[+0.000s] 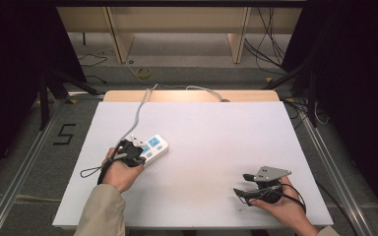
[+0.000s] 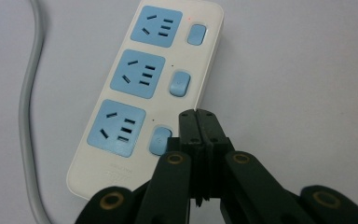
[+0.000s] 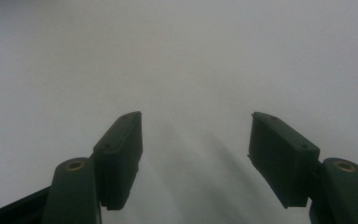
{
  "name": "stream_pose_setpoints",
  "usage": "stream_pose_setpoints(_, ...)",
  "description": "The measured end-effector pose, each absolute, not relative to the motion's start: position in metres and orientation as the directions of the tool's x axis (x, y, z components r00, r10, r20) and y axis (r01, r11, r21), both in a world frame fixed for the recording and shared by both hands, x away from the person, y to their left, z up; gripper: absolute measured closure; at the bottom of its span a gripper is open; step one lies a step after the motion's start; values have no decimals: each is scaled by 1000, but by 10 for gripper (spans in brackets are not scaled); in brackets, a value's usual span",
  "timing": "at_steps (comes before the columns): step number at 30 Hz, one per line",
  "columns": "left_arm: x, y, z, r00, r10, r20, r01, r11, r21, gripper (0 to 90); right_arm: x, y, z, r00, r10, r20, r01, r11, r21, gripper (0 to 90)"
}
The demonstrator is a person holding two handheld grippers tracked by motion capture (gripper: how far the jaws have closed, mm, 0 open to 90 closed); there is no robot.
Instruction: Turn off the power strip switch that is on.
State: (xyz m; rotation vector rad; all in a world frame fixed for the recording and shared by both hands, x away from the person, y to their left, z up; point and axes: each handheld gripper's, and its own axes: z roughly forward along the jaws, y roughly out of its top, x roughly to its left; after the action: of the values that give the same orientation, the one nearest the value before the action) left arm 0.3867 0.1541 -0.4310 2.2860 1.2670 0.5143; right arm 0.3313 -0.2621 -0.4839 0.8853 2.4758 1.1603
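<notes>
Left gripper (image 2: 199, 116): jaws pressed together, gripping nothing, tips beside the power strip's (image 2: 147, 88) nearest blue switch (image 2: 160, 140).
Right gripper (image 3: 196, 140): jaws spread wide, empty, over white table (image 3: 177, 56).

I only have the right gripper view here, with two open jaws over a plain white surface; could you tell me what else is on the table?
Observer: A white power strip with three blue sockets lies at the table's left side.
Operator: Where is the left gripper, please?
Observer: The left gripper is at the strip, jaws closed together, tips beside the nearest blue switch.
Operator: Is the strip wired up?
Observer: A grey cable runs from it off the table's far edge.
</notes>
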Motion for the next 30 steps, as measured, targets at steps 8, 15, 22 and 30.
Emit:
stream_pose_setpoints(8, 391, 154, -428, 505, 857, 99, 684, -467, 560, 899, 331, -262, -484, -778, 628, 18, 416, 494, 764, 358)
stream_pose_setpoints(15, 395, 150, -428, 510, 854, 101, 683, -473, 557, 899, 331, -262, -484, -779, 627, 18, 415, 494, 764, 358)
stream_pose_setpoints(22, 401, 147, -428, 515, 852, 99, 687, -479, 546, 899, 331, -262, -484, -779, 627, 18, 415, 494, 764, 358)
stream_pose_setpoints(30, 404, 144, -428, 515, 852, 99, 688, -479, 545, 899, 332, -262, -484, -779, 627, 17, 415, 495, 764, 358)
